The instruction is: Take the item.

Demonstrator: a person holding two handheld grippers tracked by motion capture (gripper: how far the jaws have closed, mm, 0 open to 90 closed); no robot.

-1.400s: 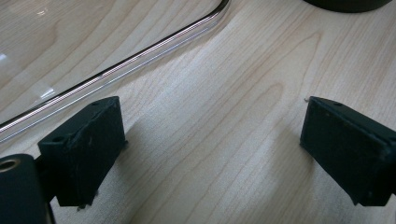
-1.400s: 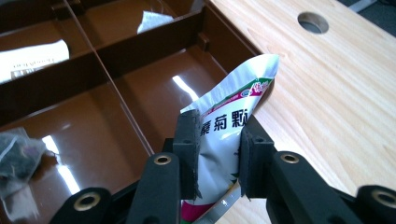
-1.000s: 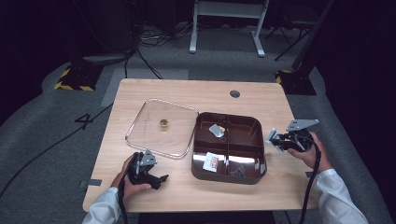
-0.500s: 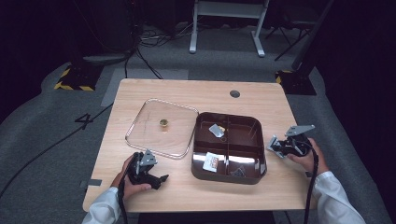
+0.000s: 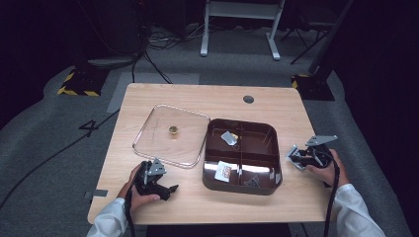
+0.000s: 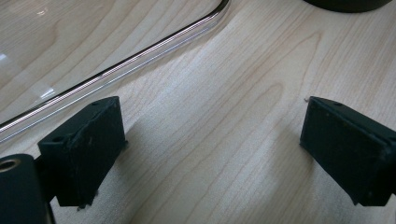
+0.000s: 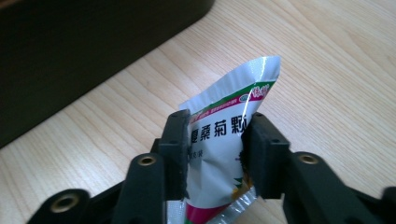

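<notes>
While the big light wooden counter [image 5: 207, 98] held a dark brown plastic box [image 5: 269, 132] and a clear square lid [image 5: 148, 128], the right tongs [image 7: 215, 154] squeezed a small shiny white packet [image 7: 233, 102] just above the wood beside the box. The left tongs [image 6: 210, 149] stood wide apart.

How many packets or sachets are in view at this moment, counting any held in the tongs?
3: one sachet clamped in the right tongs, one white packet in the tray's front-left compartment, one silvery packet in its back-left compartment. Others may hide among the dark items at the front right.
</notes>
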